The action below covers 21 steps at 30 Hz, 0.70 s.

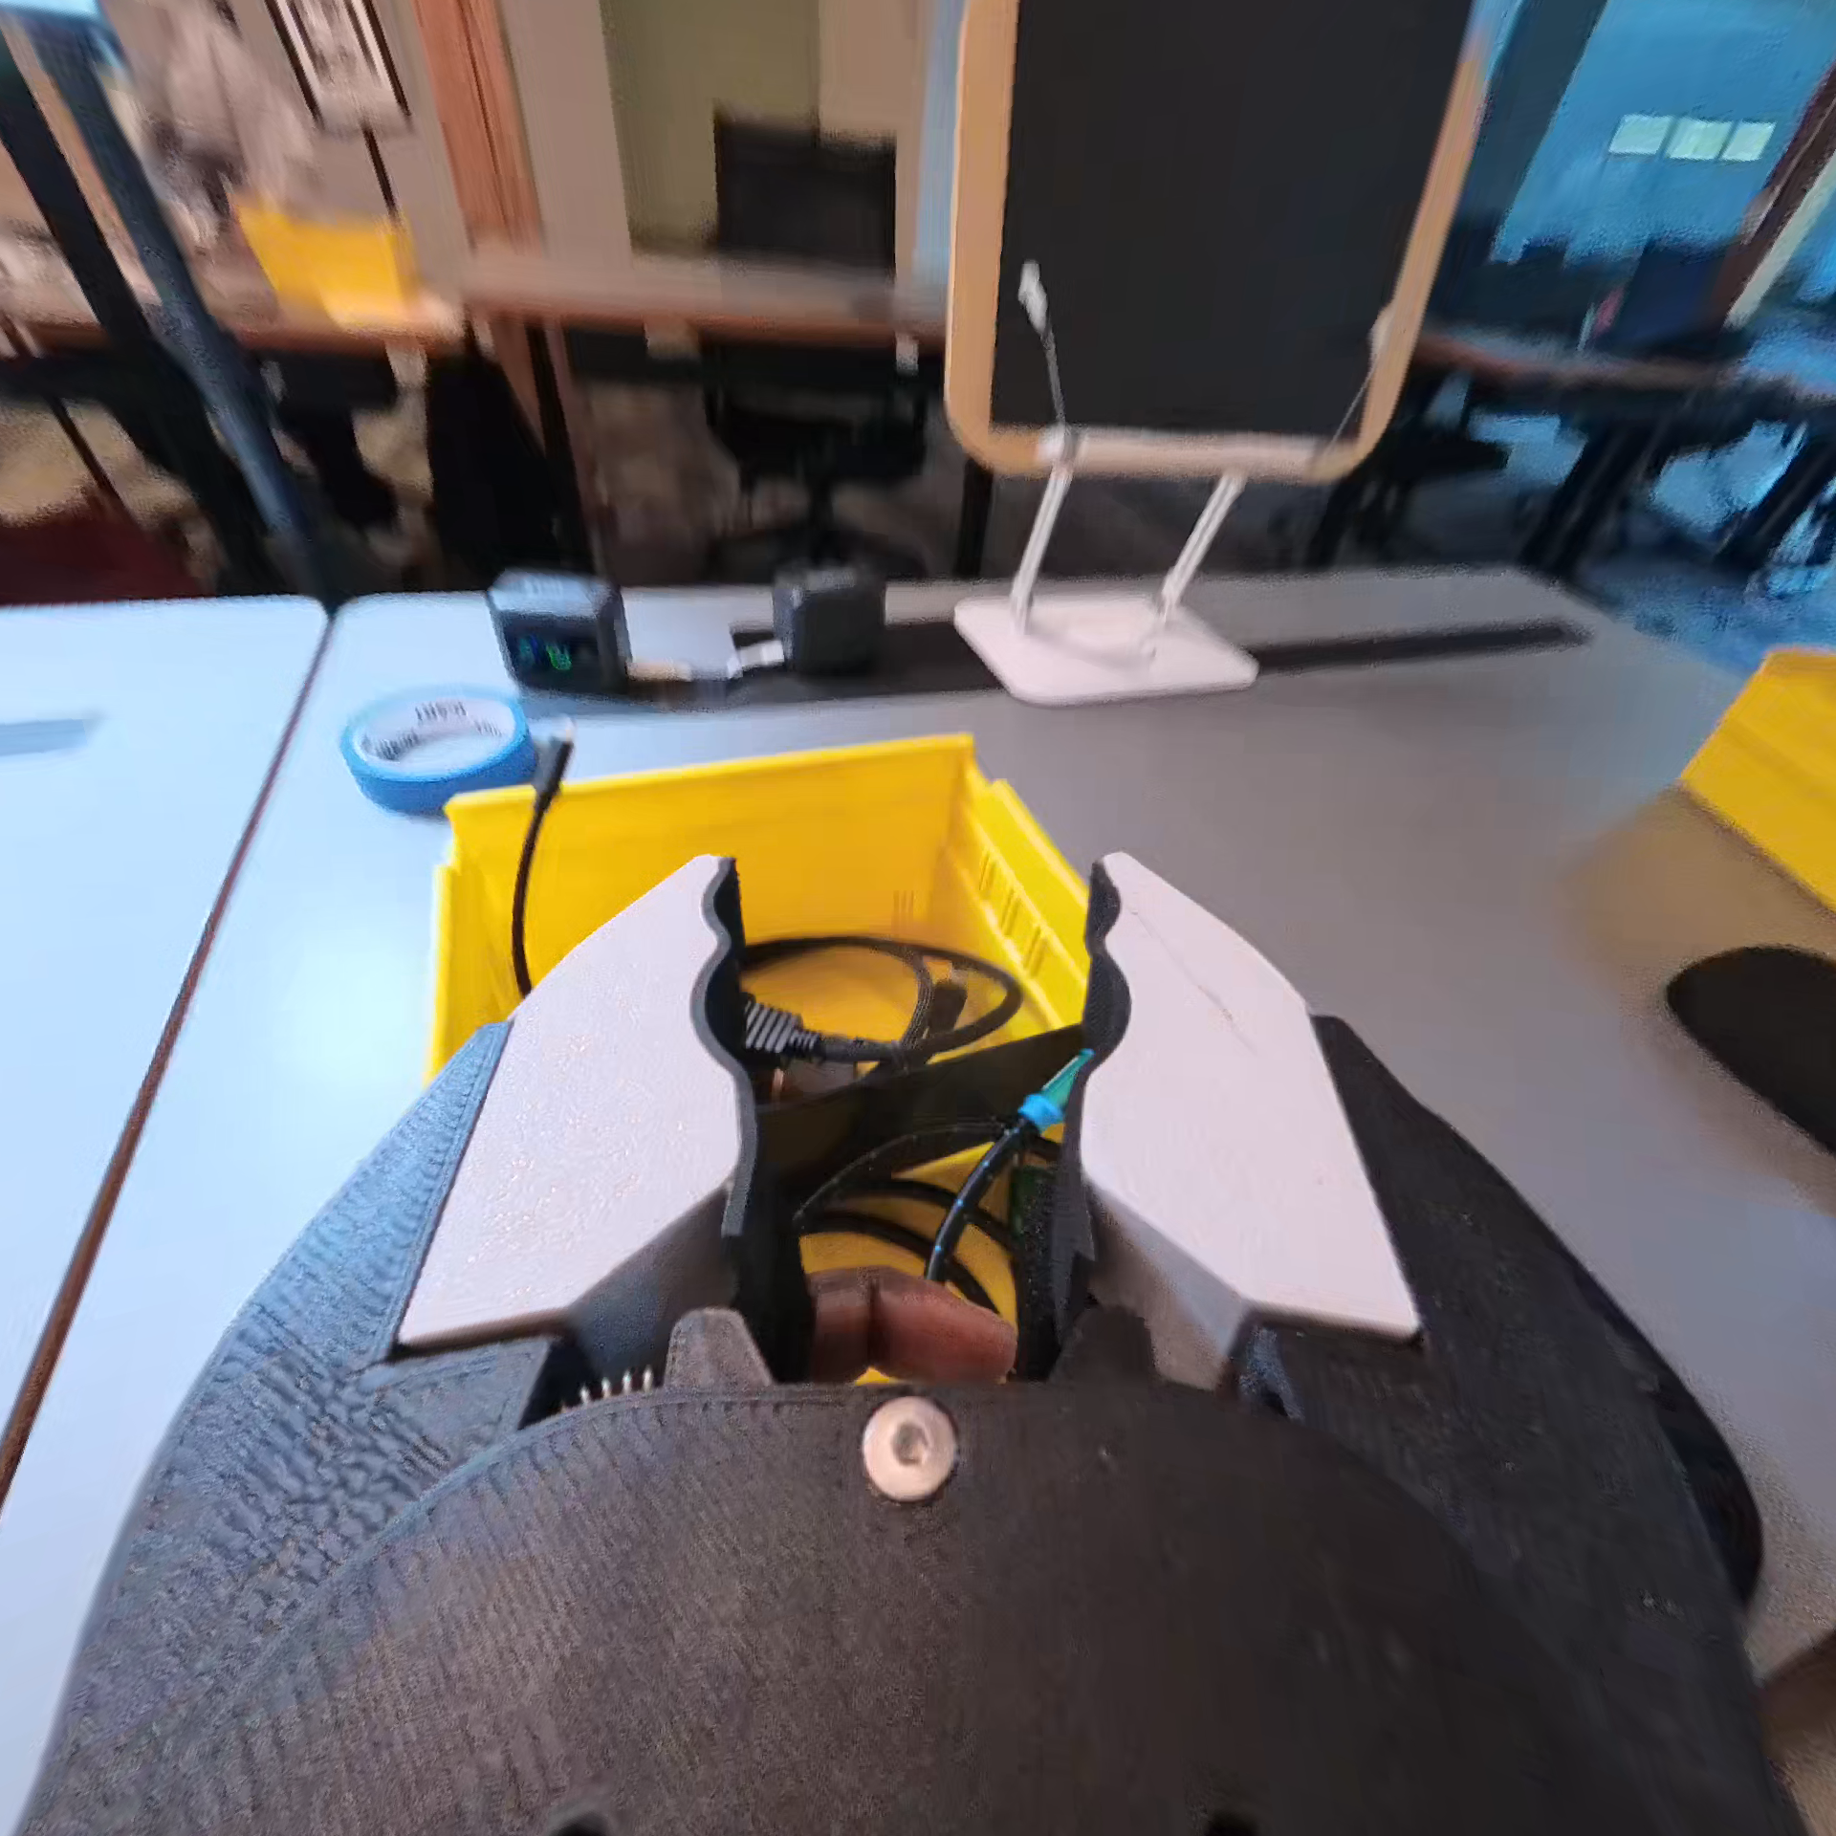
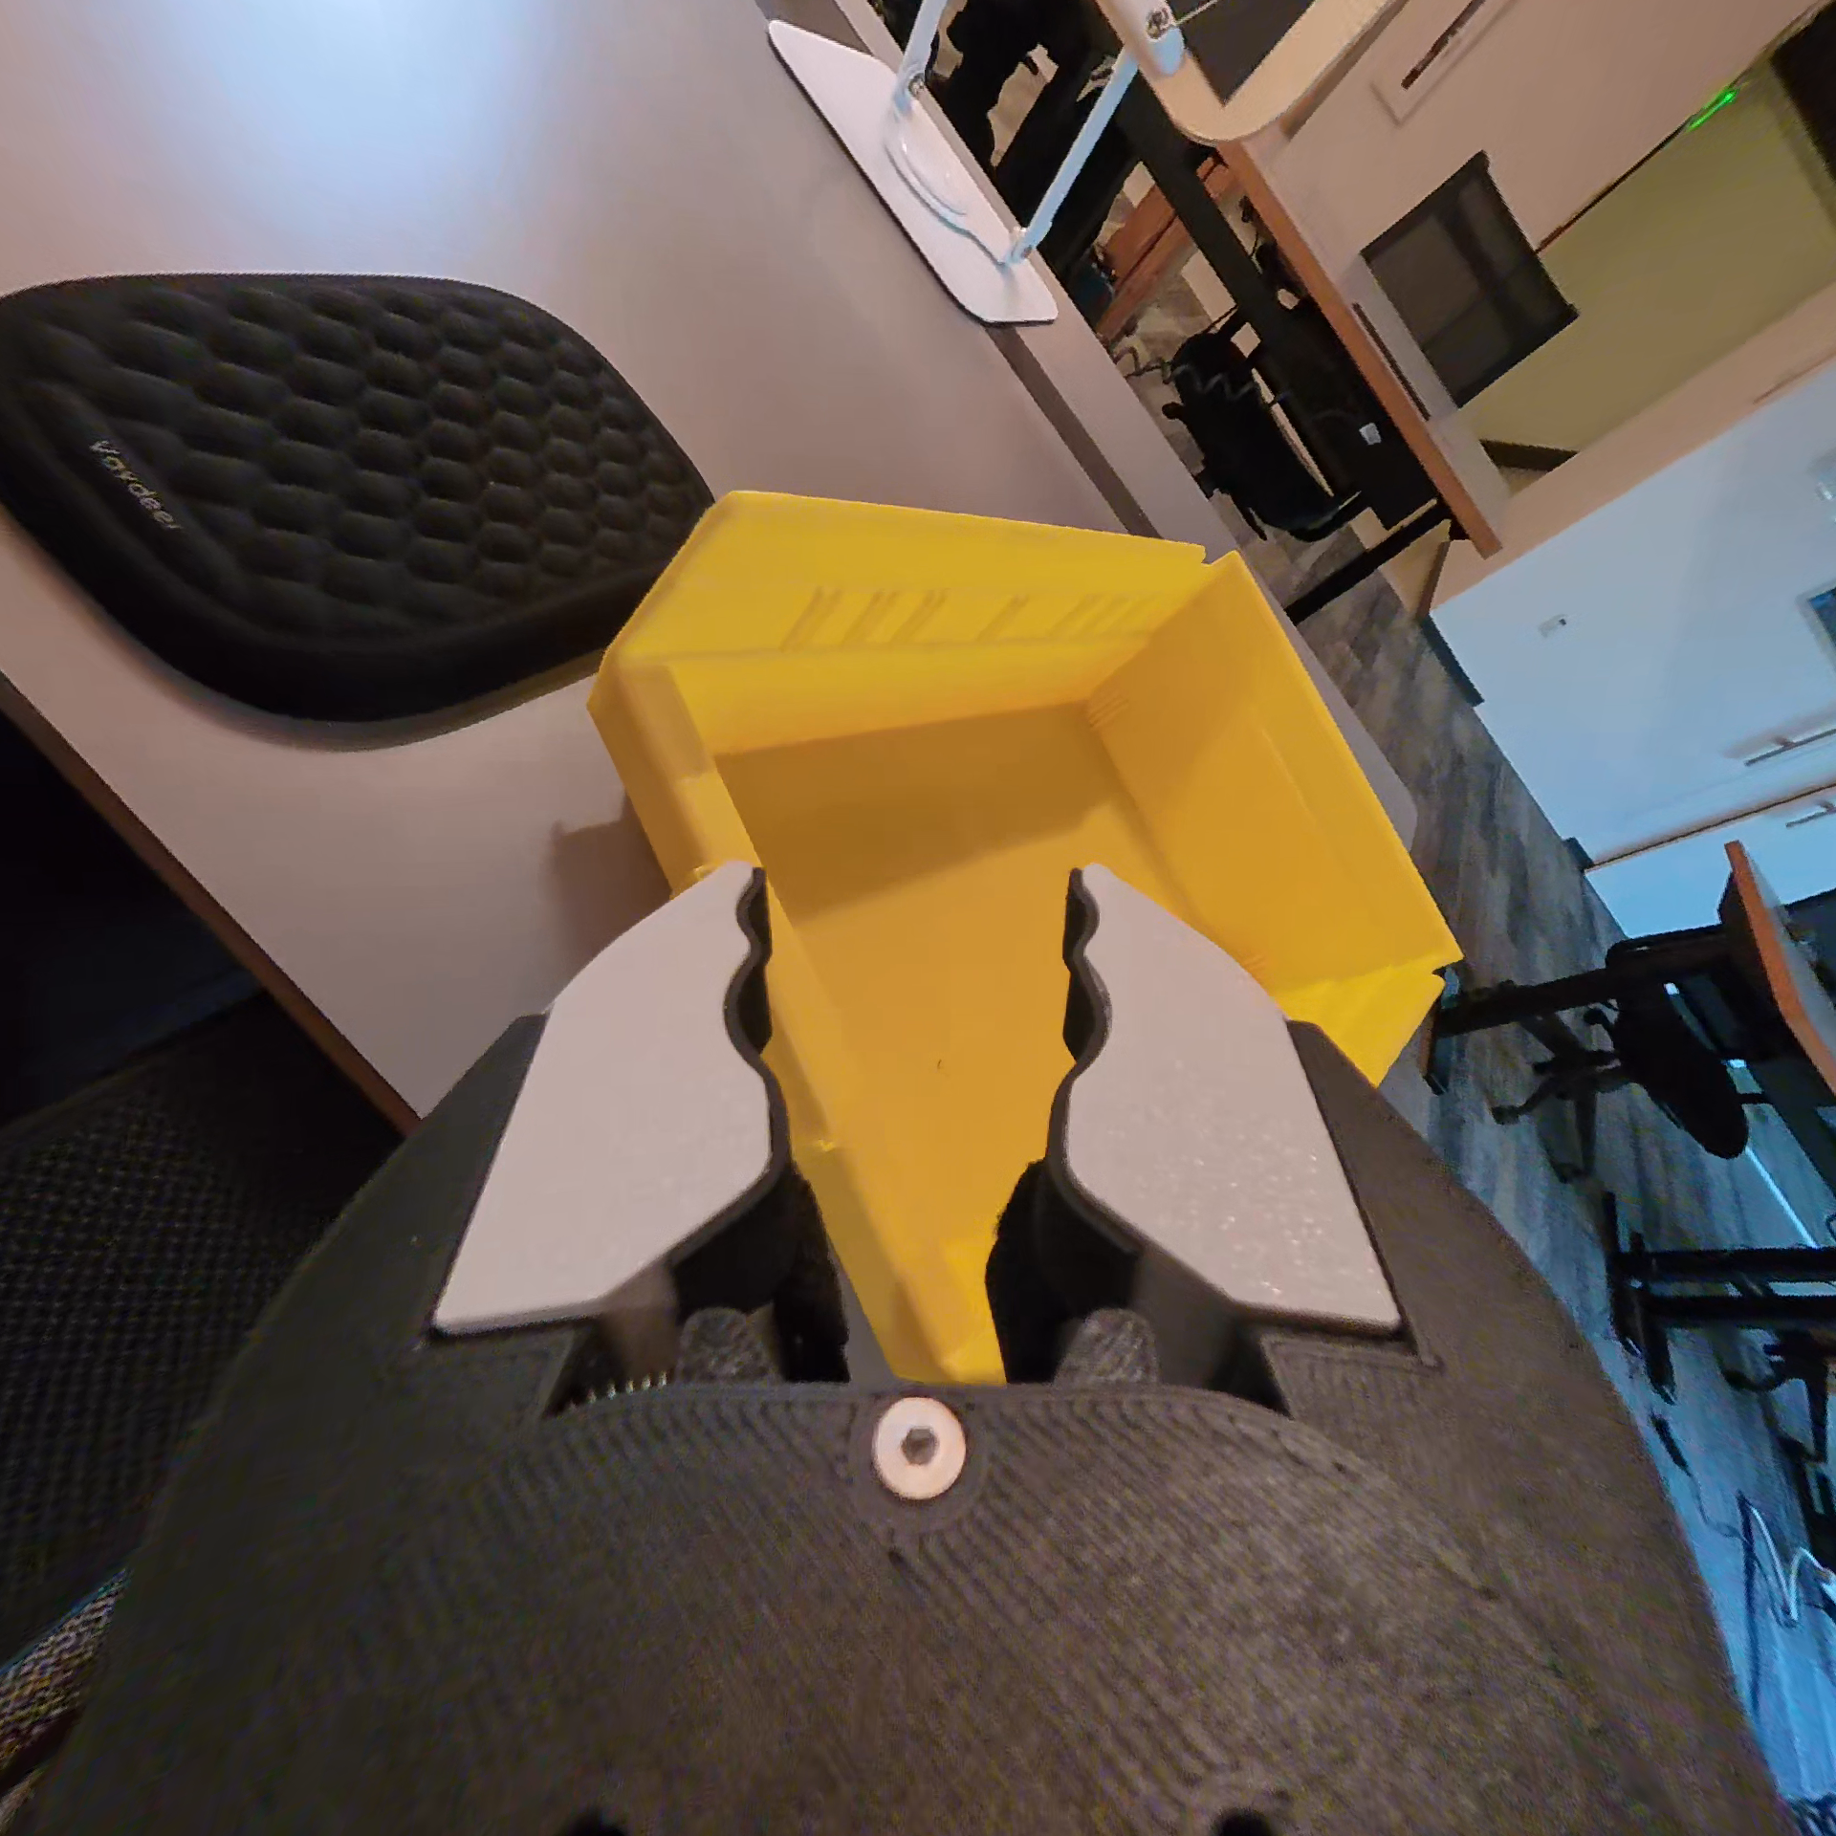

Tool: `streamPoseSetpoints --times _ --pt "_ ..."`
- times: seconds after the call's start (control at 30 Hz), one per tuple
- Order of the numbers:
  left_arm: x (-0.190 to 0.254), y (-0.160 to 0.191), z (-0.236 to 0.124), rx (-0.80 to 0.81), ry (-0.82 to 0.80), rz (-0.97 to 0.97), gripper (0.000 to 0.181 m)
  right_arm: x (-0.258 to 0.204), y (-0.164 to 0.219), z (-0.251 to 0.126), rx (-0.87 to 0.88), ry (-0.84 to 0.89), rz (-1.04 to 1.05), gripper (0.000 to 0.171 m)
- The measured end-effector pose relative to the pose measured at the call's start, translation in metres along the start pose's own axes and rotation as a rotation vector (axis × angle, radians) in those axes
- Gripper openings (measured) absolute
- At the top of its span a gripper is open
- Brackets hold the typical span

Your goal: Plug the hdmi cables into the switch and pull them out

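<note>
Several black cables (image 1: 894,1033) lie coiled in a yellow bin (image 1: 795,825) on the grey worktop (image 1: 1391,844), one end draped over the bin's far-left rim; left gripper (image 1: 914,894) hovers over them, jaws apart, gripping nothing; blue tape roll (image 1: 437,745) just beyond bin's far-left corner; right gripper (image 2: 919,894), jaws apart, over an empty yellow bin (image 2: 1143,646) at the worktop's edge; black padded rest (image 2: 318,477) beside it.

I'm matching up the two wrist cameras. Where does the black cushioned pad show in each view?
Left wrist view: the black pad lies at the right edge, partly cut off, on the grey table.
Right wrist view: upper left, beside the empty yellow bin.
Shared landmark: the white stand base, far on the table in both.
</note>
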<state>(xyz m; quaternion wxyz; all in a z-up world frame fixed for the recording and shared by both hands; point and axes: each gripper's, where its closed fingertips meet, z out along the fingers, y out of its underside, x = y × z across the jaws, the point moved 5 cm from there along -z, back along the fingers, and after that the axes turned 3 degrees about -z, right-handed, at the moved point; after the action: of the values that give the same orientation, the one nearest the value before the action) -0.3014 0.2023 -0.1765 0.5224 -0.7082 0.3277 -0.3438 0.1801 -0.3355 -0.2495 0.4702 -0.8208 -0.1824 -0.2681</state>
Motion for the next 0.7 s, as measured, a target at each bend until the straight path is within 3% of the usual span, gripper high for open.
streamPoseSetpoints --times 0.17,0.4,0.5,0.7 --pt "-0.039 0.014 0.064 -0.498 -0.177 0.151 0.073 0.001 -0.001 0.002 -0.005 0.022 -0.015 0.057" --pt "-0.082 0.050 0.130 -0.895 -0.160 0.132 0.084 0.001 0.007 0.009 -0.070 0.016 -0.025 0.056" --pt "-0.096 0.062 0.143 -1.014 -0.198 0.225 0.086 0.001 0.007 0.010 -0.066 0.017 -0.026 0.055" --pt "-0.102 0.074 0.152 -1.094 -0.142 0.184 0.080 0.000 0.006 0.014 -0.077 0.012 -0.039 0.054"
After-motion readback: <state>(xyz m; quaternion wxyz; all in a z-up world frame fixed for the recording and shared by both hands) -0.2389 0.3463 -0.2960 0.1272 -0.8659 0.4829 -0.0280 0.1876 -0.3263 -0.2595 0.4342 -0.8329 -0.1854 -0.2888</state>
